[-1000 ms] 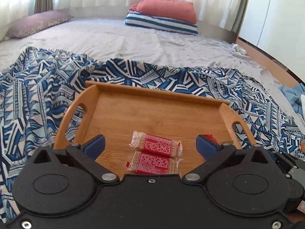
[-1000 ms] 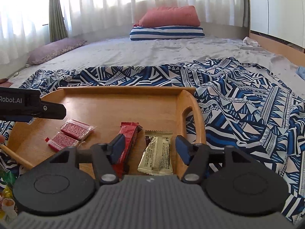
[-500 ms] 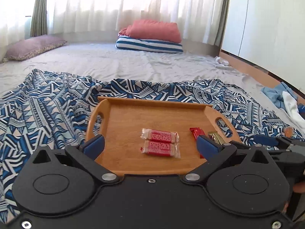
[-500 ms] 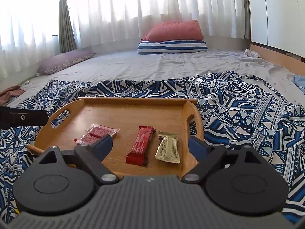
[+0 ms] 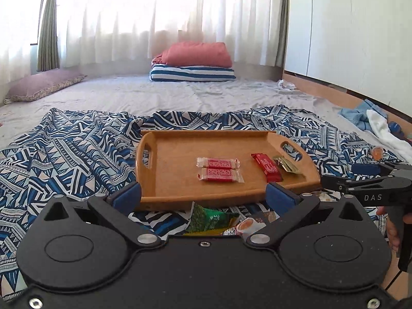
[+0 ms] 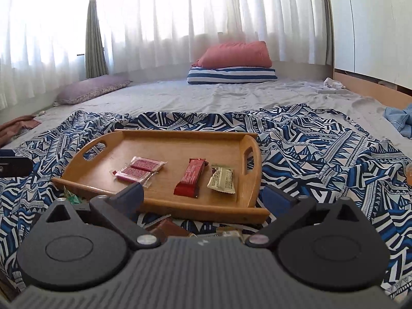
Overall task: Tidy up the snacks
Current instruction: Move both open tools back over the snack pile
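A: Four wrapped snacks are seen inside the wooden tray (image 6: 85, 180), which is set on the patterned blue cloth (image 6: 322, 154) spread over the bed (image 6: 231, 97). How are the contents arranged?

B: Two pink-red packets (image 6: 140, 168) are laid side by side, touching, left of the tray's middle. A dark red bar (image 6: 190, 177) is placed to their right, and a pale gold packet (image 6: 222, 180) is found just beside it, near the right handle.

A: What is noted outside the tray?

B: A green packet (image 5: 208, 219) is seen on the cloth just in front of the tray's near edge, and a brown wrapper (image 6: 167, 228) is partly hidden behind the right tool (image 6: 203, 197). An orange item (image 5: 377, 152) lies well to the right; its kind cannot be told.

A: State of the tools?

B: The left tool (image 5: 203, 197) is held with its jaws apart and nothing between them. The right tool's jaws have just been opening and are spread wide, with nothing gripped. Both are positioned short of the tray's near rim.
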Motion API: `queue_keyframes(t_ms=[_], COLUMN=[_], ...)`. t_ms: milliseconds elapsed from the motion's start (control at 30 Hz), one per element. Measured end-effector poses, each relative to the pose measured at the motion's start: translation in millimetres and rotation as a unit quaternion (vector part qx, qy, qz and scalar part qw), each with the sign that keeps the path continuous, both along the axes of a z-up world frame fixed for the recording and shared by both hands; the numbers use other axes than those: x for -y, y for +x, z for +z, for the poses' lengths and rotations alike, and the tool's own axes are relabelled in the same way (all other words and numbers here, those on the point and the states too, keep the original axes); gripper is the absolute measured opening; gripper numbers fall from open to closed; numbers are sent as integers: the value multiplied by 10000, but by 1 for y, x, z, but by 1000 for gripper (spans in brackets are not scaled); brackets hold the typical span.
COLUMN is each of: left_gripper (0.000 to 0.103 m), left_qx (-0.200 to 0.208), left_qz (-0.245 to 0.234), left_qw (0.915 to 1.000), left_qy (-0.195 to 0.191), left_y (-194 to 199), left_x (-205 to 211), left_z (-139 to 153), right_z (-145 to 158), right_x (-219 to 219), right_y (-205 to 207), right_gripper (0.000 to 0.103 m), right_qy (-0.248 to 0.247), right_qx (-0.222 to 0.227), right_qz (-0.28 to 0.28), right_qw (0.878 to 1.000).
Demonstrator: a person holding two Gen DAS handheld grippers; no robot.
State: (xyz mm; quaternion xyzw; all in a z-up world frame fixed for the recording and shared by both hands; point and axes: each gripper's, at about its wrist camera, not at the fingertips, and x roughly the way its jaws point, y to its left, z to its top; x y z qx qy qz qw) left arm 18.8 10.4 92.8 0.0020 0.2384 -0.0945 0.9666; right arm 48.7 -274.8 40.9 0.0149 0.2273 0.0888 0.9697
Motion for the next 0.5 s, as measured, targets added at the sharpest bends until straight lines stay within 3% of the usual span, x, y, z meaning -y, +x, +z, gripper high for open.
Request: queue_keyframes(t_ms=[300, 500], left_gripper=[103, 103], left_qx=[-335, -402], left_qz=[75, 172], left_qw=[9990, 9989], left_qy=[-281, -180], left_y=[-14, -22], left_x=[-8, -9], left_z=[-23, -34], right_z=[-24, -35], right_x=[6, 8], right_y=[-11, -9], right_gripper=[103, 103], right_qy=[-291, -288], right_qx=[-191, -286], right_qz=[-140, -213], right_qw=[9993, 9989])
